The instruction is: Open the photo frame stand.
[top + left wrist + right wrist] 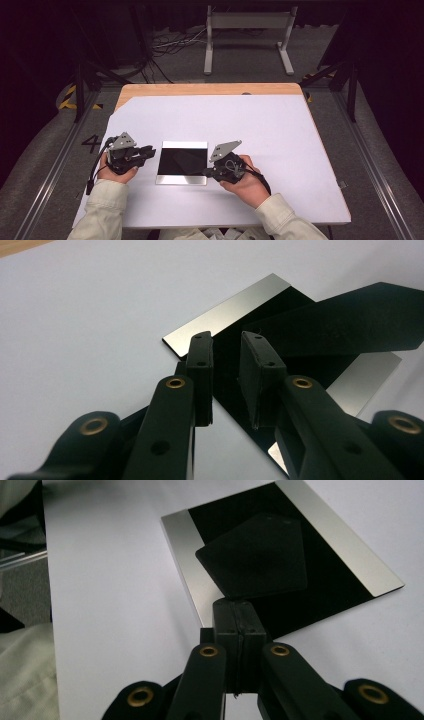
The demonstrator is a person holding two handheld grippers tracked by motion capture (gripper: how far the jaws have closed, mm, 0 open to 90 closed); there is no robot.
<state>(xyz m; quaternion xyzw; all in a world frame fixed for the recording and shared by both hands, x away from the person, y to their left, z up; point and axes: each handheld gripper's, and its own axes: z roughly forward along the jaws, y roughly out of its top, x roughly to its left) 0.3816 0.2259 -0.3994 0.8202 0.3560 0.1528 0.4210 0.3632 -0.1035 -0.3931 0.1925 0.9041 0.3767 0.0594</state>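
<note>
A flat rectangular plate lies on the white sheet near the table's front; it is glossy black with a silver strip along two opposite edges. My left gripper sits just left of it, pointing at it. In the left gripper view this gripper is open by a narrow gap, with the plate right behind its tips and nothing between them. My right gripper is at the plate's near right corner. In the right gripper view this gripper is shut, its tips at the plate's silver edge.
The white sheet covers most of the wooden table, with bare room behind and to the right of the plate. Beyond the table stand a grey metal frame and loose cables on the floor. A pale sleeve is close at the left.
</note>
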